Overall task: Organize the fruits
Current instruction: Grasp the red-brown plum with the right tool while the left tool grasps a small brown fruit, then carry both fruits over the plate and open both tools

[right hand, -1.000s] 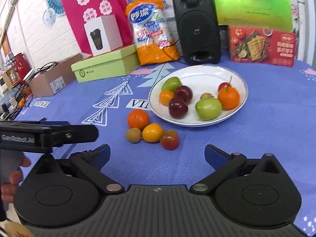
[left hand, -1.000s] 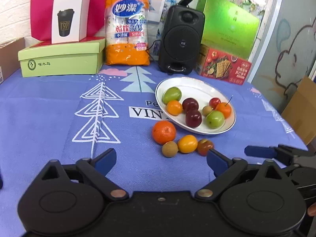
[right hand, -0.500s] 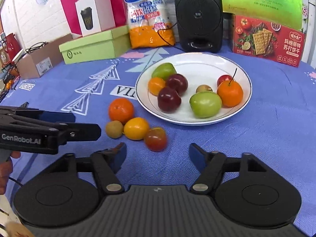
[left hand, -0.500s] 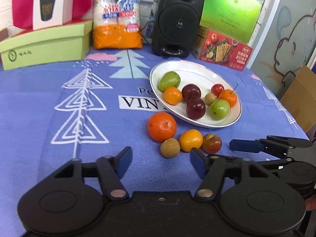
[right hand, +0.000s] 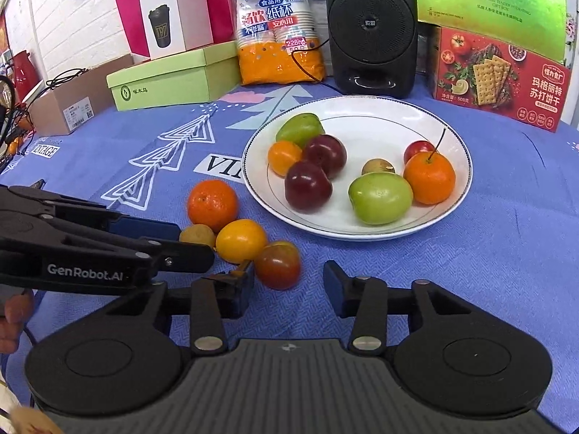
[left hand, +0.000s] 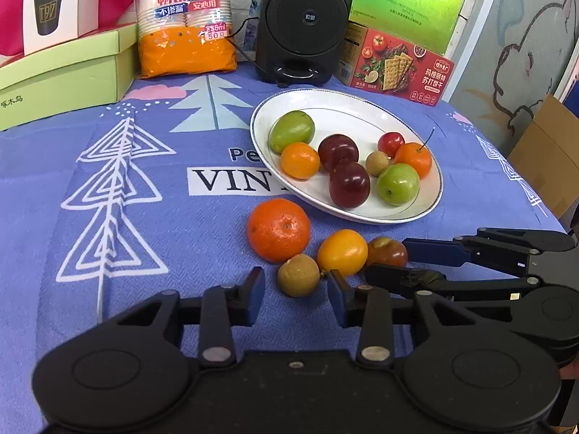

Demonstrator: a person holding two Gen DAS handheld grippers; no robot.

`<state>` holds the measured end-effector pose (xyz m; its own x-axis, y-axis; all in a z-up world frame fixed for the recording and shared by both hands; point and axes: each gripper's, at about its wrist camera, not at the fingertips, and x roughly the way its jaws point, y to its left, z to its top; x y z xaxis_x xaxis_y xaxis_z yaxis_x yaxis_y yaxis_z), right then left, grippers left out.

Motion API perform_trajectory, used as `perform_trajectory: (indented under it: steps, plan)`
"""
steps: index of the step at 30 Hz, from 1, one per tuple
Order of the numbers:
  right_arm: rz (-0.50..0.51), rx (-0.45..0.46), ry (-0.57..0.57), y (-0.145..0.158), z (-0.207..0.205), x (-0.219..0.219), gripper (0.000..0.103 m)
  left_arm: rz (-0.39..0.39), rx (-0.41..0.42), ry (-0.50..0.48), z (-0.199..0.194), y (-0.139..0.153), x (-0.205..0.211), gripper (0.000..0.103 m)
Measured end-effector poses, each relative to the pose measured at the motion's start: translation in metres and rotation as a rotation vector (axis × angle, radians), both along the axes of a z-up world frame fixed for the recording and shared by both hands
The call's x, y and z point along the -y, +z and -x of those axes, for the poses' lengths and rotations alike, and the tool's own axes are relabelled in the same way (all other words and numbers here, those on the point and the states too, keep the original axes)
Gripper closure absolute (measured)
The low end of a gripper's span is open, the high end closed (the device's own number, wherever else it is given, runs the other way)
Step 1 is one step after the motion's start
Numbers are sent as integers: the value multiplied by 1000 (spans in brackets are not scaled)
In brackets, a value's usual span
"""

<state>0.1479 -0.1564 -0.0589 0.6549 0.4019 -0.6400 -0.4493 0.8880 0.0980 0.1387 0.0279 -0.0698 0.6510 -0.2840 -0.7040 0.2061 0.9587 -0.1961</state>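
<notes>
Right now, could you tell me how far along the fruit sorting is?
Eight fruits already sit on the white plate. In hand: nothing yet. The left hand-held gripper is closing around the small brown fruit, the right hand-held gripper around the dark red tomato; neither pinches yet. Also left on the cloth: the big orange and the yellow-orange fruit.

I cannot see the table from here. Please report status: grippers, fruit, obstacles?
Left gripper closing around brown fruit, not gripping yet. Right gripper closing beside dark red tomato, empty. Four fruits outside plate. Grippers crowd each other.
</notes>
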Motion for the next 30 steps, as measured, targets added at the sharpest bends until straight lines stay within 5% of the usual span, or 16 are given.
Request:
perform_trajectory:
  steps: [12,21,30]
  plan:
    - [-4,9,29,-1,-4,-3,51,2,-10,-2,-3,-1,2,24]
    - [-38,10,12,7,6,8,52,9,33,-15,16,22,2,24]
    - [-78,112,-34,43,12,32,52,-11,132,-57,16,65,20,25]
